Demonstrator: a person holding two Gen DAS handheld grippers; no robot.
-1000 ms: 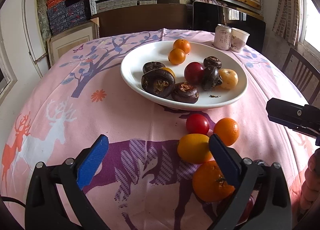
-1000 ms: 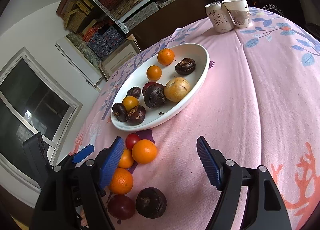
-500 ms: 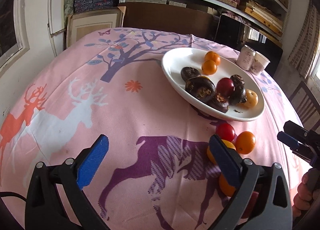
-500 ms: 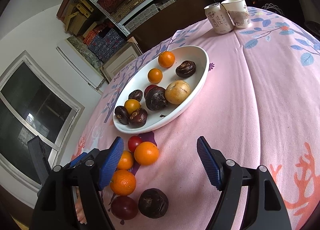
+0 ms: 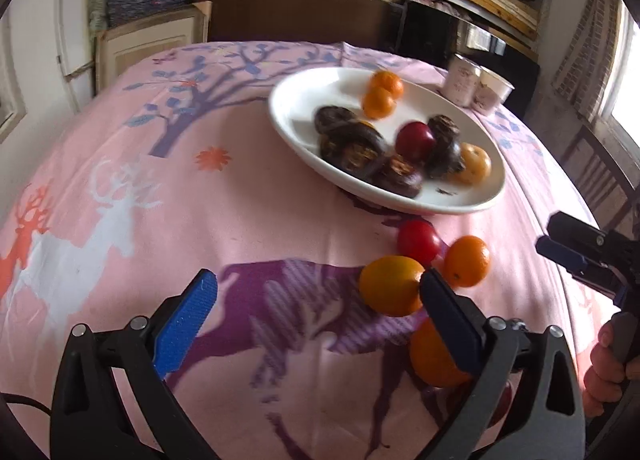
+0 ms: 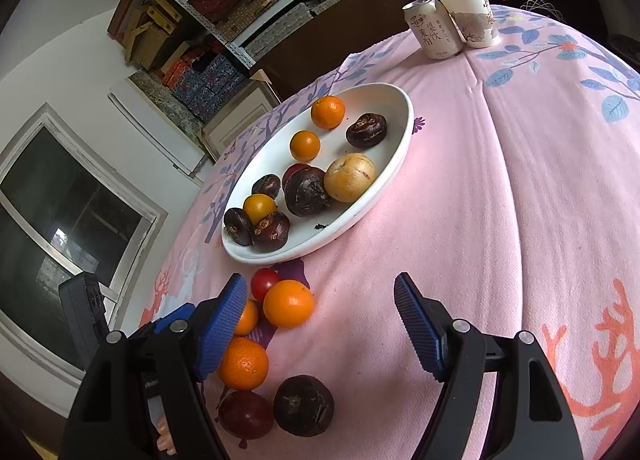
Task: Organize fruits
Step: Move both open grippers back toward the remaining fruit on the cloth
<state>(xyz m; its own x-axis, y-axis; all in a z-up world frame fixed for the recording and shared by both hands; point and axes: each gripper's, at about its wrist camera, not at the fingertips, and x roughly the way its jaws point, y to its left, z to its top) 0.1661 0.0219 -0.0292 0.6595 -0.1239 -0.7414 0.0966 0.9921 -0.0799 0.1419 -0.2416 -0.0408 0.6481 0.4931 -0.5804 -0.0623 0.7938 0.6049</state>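
A white plate (image 5: 304,108) holds several fruits: oranges, dark purple ones, a red one and a yellow one. In front of it on the pink cloth lie a red fruit (image 5: 418,242), an orange (image 5: 466,260), a yellow-orange fruit (image 5: 390,290) and another orange (image 5: 434,356). My left gripper (image 5: 318,320) hovers open over the cloth; its right finger overlaps those loose fruits. My right gripper (image 6: 320,326) is open above bare cloth, with the orange (image 6: 288,302), a dark purple fruit (image 6: 304,404) and a dark red fruit (image 6: 246,414) at its left finger.
A drink can (image 6: 432,30) and a paper cup (image 6: 472,16) stand behind the plate (image 6: 372,100). My right gripper (image 5: 546,234) shows at the right edge, with a hand below it. Shelves, boxes and a window surround the table.
The left wrist view has swung: the loose fruits slid right, then back toward the right finger, and the scene tilted. The right gripper has stayed still.
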